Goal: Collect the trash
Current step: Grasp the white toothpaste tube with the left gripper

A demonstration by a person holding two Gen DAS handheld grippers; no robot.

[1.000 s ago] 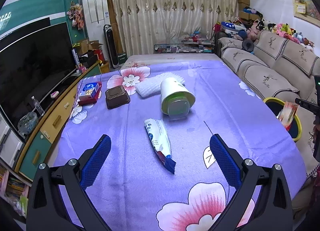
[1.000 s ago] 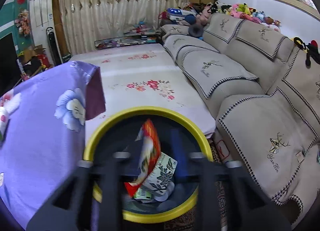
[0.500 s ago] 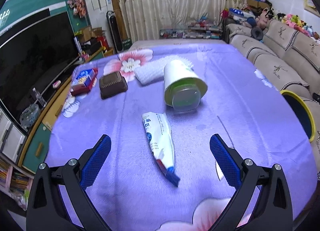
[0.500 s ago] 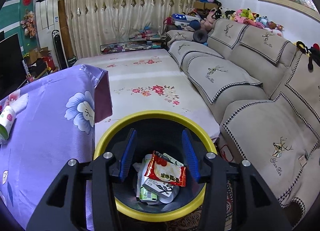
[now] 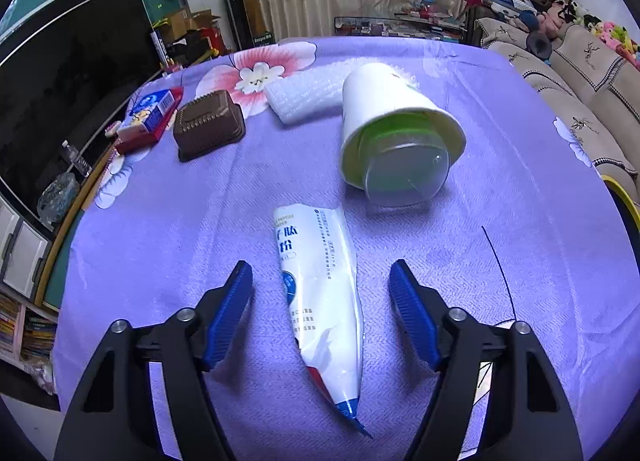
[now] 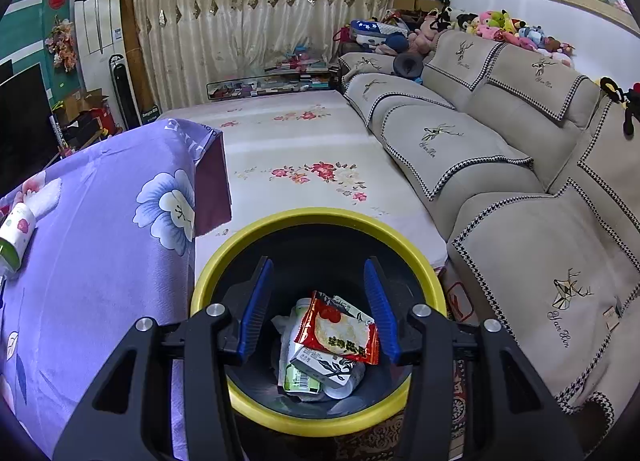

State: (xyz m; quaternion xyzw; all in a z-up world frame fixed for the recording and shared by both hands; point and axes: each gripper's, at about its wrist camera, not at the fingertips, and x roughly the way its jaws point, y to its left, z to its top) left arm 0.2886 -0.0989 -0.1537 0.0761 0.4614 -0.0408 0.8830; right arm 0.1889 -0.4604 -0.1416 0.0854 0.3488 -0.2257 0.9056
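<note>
My right gripper (image 6: pixel 318 303) hangs over the yellow-rimmed bin (image 6: pixel 224 261) with its fingers apart and nothing between them. The bin stands on the floor just off the right edge of the bench (image 6: pixel 100 261), near the sofa (image 6: pixel 520 165). Inside the bin I see a red snack wrapper (image 6: pixel 338 331) lying on top, a small carton with black leaf marks (image 6: pixel 326 367) under it, a green and white packet (image 6: pixel 300 381) below that, and some white bits I cannot make out.

My left gripper (image 5: pixel 321 285) is also spread wide, holding nothing. Between its blue fingers (image 5: pixel 230 313) lies a long white and blue wrapper (image 5: pixel 320 301), flat on the purple flowered cloth (image 5: pixel 160 229) near the front edge of the bench. I cannot tell if the fingers touch it. Its long side runs from front to back, leaning a bit; the torn, pointed blue end points toward me and the wide end points toward the far edge.

Behind the wrapper a white paper cup (image 5: pixel 384 121) lies on its side, with its open mouth toward me and a clear lid (image 5: pixel 404 173) tucked in the mouth. Toward the far left corner sit a brown plastic tray (image 5: pixel 208 125) turned upside down, a blue and red box (image 5: pixel 150 117), and a white foam sheet (image 5: pixel 304 95).
</note>
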